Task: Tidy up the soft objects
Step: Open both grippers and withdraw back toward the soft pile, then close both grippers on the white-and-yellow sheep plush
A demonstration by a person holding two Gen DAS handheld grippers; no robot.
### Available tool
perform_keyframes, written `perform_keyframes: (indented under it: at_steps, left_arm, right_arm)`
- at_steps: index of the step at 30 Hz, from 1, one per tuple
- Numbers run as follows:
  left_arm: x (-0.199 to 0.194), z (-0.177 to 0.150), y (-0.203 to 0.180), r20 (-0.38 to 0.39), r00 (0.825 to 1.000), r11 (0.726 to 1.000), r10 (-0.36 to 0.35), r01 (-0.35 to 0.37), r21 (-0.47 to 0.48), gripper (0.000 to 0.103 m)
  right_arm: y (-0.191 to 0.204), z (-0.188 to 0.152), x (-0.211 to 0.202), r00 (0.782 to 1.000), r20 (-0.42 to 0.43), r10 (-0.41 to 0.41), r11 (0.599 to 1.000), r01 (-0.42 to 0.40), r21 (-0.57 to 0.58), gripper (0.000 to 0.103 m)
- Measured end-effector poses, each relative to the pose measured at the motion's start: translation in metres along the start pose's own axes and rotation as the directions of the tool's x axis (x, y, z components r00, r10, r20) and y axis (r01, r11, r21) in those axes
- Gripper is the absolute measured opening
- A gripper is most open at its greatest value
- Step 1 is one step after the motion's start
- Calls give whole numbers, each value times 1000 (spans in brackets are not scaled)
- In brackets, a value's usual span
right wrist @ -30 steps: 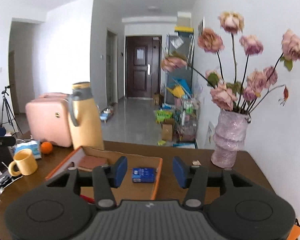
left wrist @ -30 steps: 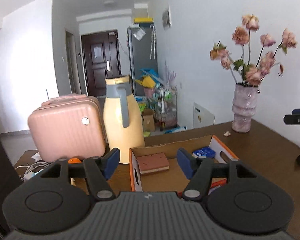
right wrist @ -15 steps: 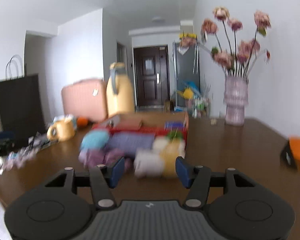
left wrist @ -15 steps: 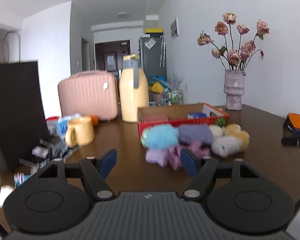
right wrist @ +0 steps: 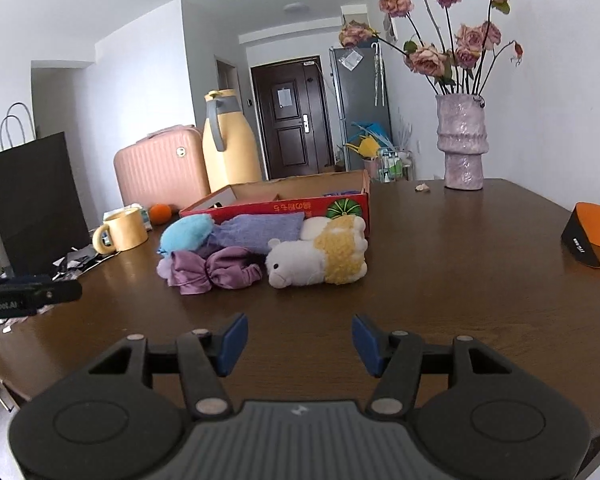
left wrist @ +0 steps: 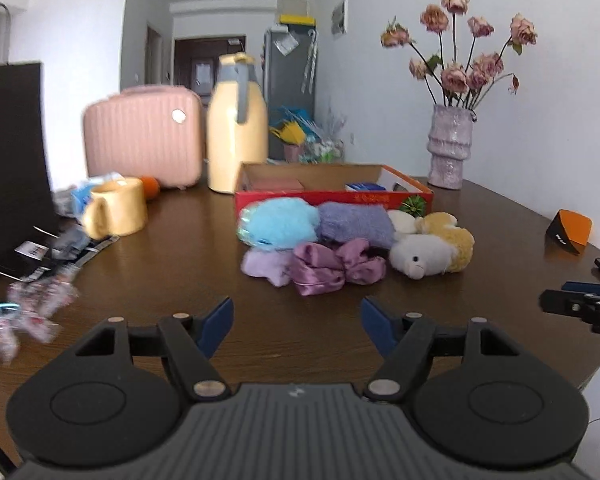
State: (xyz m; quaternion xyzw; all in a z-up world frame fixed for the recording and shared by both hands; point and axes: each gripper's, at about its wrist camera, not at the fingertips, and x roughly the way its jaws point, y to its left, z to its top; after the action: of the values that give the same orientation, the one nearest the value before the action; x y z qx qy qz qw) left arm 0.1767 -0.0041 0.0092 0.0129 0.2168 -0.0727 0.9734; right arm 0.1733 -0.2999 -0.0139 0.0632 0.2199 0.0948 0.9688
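Soft toys and cloths lie heaped on the brown bench (left wrist: 188, 248) against the red box (right wrist: 276, 207), and we count five: a blue plush (left wrist: 278, 222), a purple knit piece (left wrist: 354, 222), a lilac cloth (left wrist: 262, 266), a satin scrunchie (left wrist: 332, 266) and a white-and-yellow plush animal (right wrist: 316, 258). Our left gripper (left wrist: 296, 320) and right gripper (right wrist: 298, 338) both hover short of the heap, jaws apart with only bare bench between them; each has lately widened, the left then narrowing slightly again. Only the right view shows the black paper bag's (right wrist: 32, 200) handles; only the left shows foil packets (left wrist: 32, 304) at the bench edge. One mug (left wrist: 118, 210), one vase (right wrist: 462, 144).
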Motion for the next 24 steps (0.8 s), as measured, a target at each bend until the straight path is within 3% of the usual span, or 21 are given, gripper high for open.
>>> perform_keyframes:
  at_steps: [4, 5, 10, 14, 19, 21, 24]
  left_arm:
    - [32, 15, -12, -46, 997, 998, -62, 61, -19, 66]
    - [41, 20, -17, -51, 994, 996, -92, 91, -26, 61]
    - [120, 49, -45, -146, 954, 961, -261, 243, -129, 51]
    - [177, 59, -65, -206, 929, 944, -308, 273, -184, 50]
    - [219, 57, -70, -259, 891, 909, -372, 292, -298, 48]
    - [229, 54, -70, -274, 881, 898, -386, 290, -331, 45]
    - [231, 54, -71, -263, 879, 889, -399, 300, -346, 39]
  right_arm:
    - [-12, 19, 33, 1000, -21, -9, 1000, 9, 15, 57]
    - [-16, 25, 43, 1000, -19, -10, 1000, 10, 17, 57]
    - [-40, 60, 106, 999, -33, 22, 998, -20, 59, 57]
    - [-60, 76, 154, 996, -64, 57, 988, -48, 144, 57]
    - [-84, 70, 188, 987, -82, 137, 957, -111, 267, 44]
    - [-91, 67, 192, 983, -74, 166, 941, -136, 309, 41]
    - [-93, 67, 192, 980, -76, 181, 933, -147, 329, 37]
